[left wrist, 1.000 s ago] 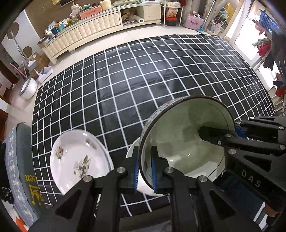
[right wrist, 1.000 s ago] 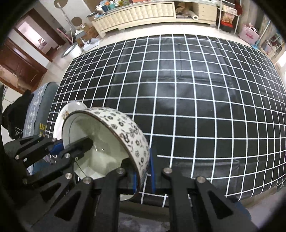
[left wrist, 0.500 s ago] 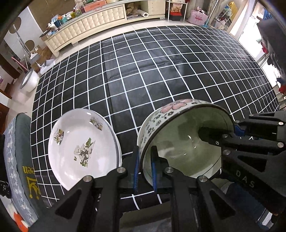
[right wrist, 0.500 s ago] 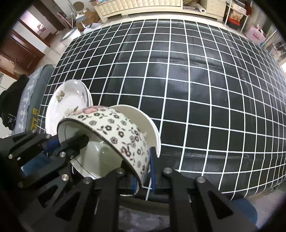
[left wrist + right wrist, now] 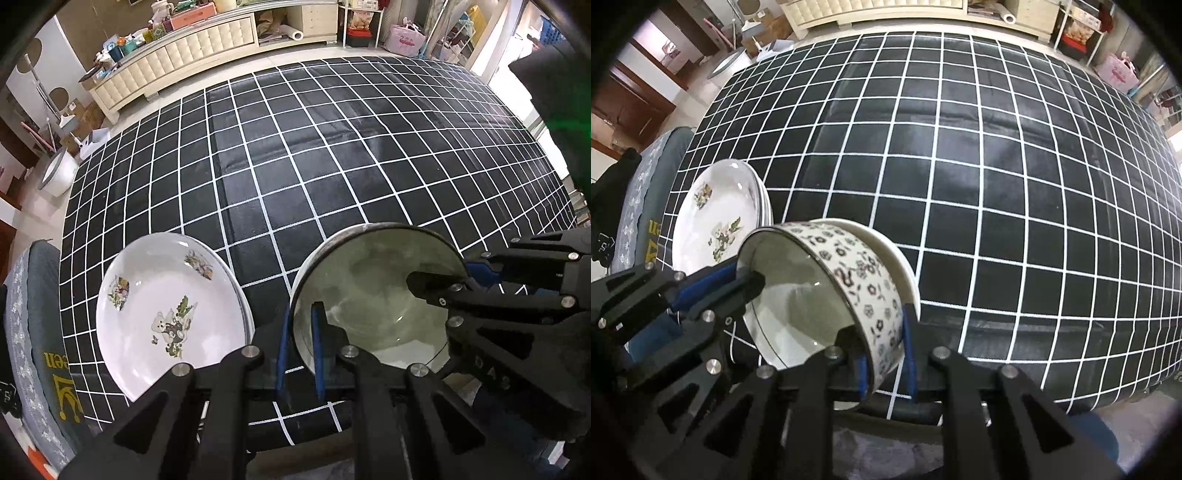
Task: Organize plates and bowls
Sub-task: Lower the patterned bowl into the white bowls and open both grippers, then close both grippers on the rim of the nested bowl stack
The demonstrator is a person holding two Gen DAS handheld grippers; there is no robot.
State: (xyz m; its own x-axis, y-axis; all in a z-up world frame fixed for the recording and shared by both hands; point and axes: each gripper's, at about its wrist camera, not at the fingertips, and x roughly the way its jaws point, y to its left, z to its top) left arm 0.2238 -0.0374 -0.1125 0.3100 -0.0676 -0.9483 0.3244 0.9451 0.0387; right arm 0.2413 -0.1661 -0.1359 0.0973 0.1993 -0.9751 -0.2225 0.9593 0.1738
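A flower-patterned bowl (image 5: 849, 280) is held by both grippers at the table's near edge, tilted toward the left. My left gripper (image 5: 300, 347) is shut on its left rim; the bowl's grey-white inside (image 5: 376, 295) faces that camera. My right gripper (image 5: 884, 354) is shut on its right rim. In the right wrist view a plain white bowl (image 5: 886, 243) sits just behind and under it. A stack of white plates with printed pictures (image 5: 166, 306) lies left of the bowls, also in the right wrist view (image 5: 716, 218).
The table has a black cloth with a white grid (image 5: 332, 147). A grey chair cushion (image 5: 33, 332) is at the left edge. A long cream cabinet (image 5: 192, 48) stands beyond the table.
Both grippers have lowered the patterned bowl toward the white bowl at the near edge. The plates have come into fuller view on the left.
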